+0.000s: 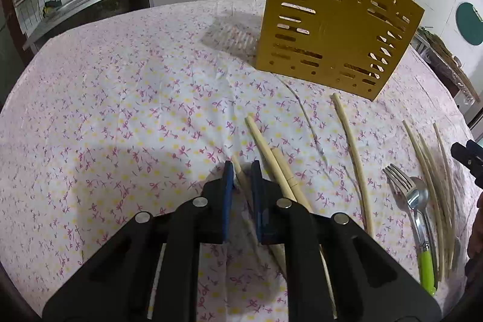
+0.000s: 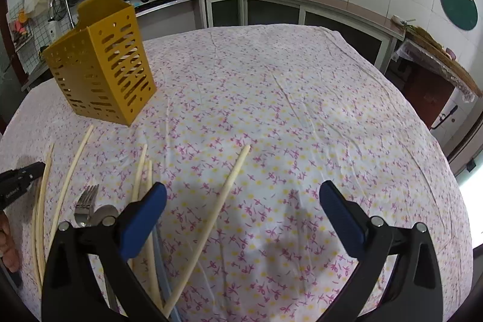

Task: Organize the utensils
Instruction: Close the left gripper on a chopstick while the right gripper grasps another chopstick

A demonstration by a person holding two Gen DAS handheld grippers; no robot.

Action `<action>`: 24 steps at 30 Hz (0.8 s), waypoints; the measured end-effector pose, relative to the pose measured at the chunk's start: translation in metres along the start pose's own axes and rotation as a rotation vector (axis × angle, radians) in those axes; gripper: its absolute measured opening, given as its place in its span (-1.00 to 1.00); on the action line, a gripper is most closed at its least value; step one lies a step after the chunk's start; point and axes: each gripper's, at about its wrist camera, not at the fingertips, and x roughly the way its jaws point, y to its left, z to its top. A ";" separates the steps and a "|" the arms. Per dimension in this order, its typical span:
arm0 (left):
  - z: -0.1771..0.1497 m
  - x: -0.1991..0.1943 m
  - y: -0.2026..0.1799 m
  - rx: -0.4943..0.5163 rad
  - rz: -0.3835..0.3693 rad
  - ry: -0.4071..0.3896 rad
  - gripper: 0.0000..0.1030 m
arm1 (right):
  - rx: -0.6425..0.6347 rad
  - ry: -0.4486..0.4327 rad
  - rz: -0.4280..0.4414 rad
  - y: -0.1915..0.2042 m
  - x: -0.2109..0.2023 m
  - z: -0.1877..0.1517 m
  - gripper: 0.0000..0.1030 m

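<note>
- The chopstick [image 1: 241, 174] I want lies on the cloth-covered counter [image 1: 120, 110], between the pads of my left hand-held gripper [image 1: 243, 171], near other chopsticks [image 1: 271, 159].
- I judge it best to lift it straight, taking only this one, then carry it to the yellow holder [image 1: 332, 35] behind.
- The left jaws are pressed on the chopstick.
- My right hand-held gripper [image 2: 241, 201] stands wide and holds nothing.

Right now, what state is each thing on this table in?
Left gripper: shut on a chopstick.
Right gripper: open, holding nothing.
Yellow utensil holder: upright on the tablecloth.
Fork: lying flat beside a spoon.
Loose chopsticks: lying scattered on the cloth.
</note>
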 end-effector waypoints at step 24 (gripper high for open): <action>0.016 0.012 -0.011 0.010 -0.007 0.042 -0.88 | 0.064 0.155 -0.070 -0.007 0.059 0.035 -0.17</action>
